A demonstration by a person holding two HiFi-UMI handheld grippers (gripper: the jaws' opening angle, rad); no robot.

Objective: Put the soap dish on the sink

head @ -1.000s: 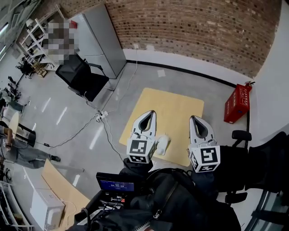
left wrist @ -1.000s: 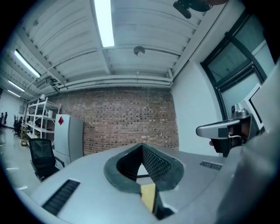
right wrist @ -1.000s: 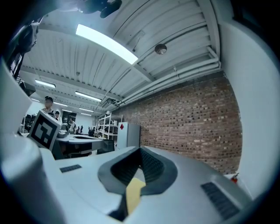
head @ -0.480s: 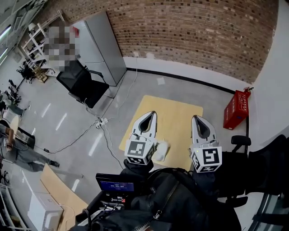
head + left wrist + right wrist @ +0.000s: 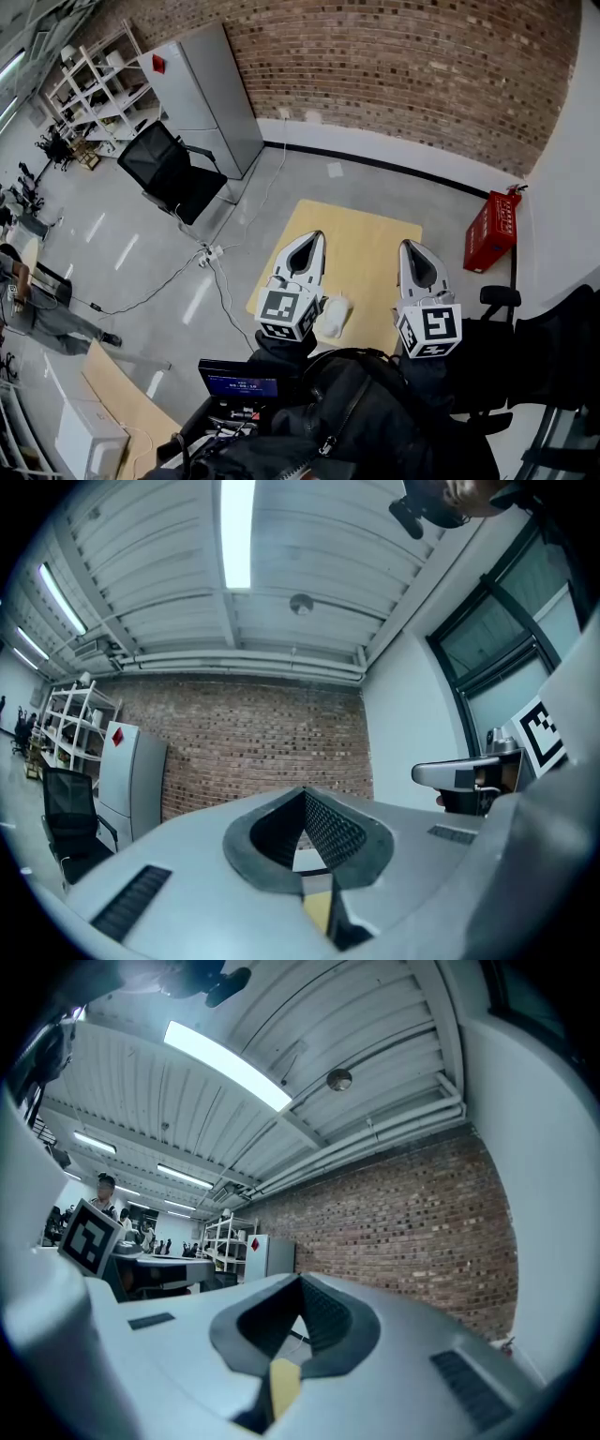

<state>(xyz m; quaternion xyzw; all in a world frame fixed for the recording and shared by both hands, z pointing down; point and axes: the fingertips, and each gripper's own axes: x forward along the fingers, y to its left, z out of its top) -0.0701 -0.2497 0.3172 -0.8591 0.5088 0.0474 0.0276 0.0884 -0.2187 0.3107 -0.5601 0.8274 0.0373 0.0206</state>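
Both grippers are held out level side by side over a yellow board (image 5: 361, 234) on the floor. My left gripper (image 5: 312, 235) is shut with nothing in it; its view shows the jaws (image 5: 303, 792) meeting at the tips against a brick wall. My right gripper (image 5: 410, 246) is likewise shut and empty, with the tips (image 5: 301, 1279) touching. A small white object (image 5: 334, 317) lies on the board between the two grippers, below them; I cannot tell whether it is the soap dish. No sink is in view.
A black office chair (image 5: 170, 169) and a grey cabinet (image 5: 212, 89) stand at the left, white shelves (image 5: 99, 89) behind. A cable with a power strip (image 5: 210, 246) runs across the floor. A red box (image 5: 492, 225) leans by the right wall. A small screen (image 5: 239, 383) sits at my waist.
The left gripper's marker cube has tilted a little. Both grippers stay in the same place, shut.
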